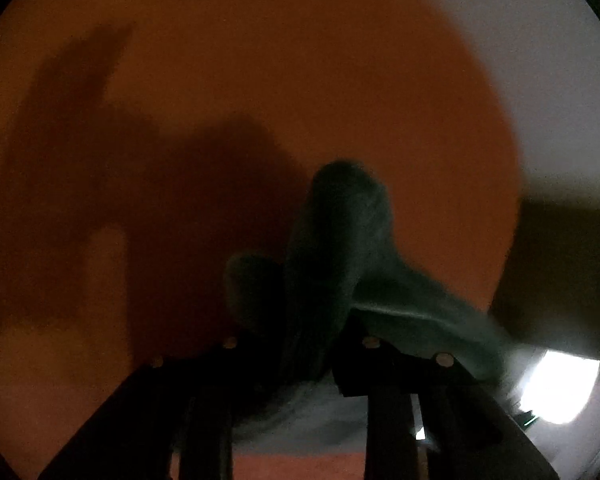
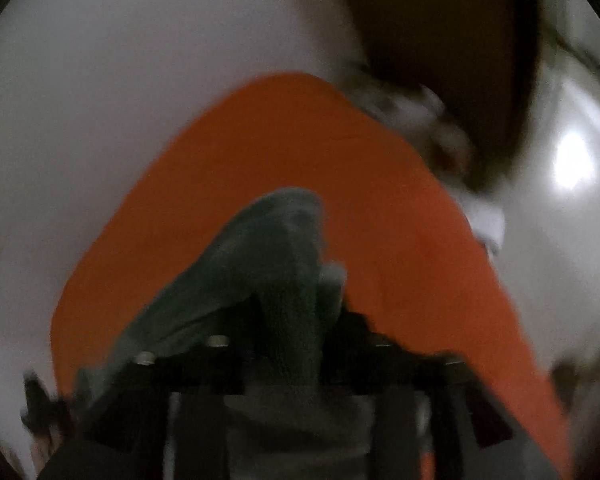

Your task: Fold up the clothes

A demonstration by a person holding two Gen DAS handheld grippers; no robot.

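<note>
Dark green cloth fills the gap of my left tool, bunched into a thick fold that rises between the two black fingers and drapes off to the right over one of them. Whether the pads press on it I cannot tell; the view is dim and smeared. Paler grey fabric shows lower down between the fingers. Beyond the fold lies an orange surface, crossed on the left by heavy shadows, and past its curved edge a pale floor with a bright glare at lower right.

My right tool has the same dark green cloth standing up between its fingers, a ridge of it trailing down to the left. Here too the blur hides whether the pads grip it, so I cannot tell. Behind the cloth the orange surface runs as a broad band, its edge meeting the pale floor. Farther off stands something dark brown, too blurred to name.
</note>
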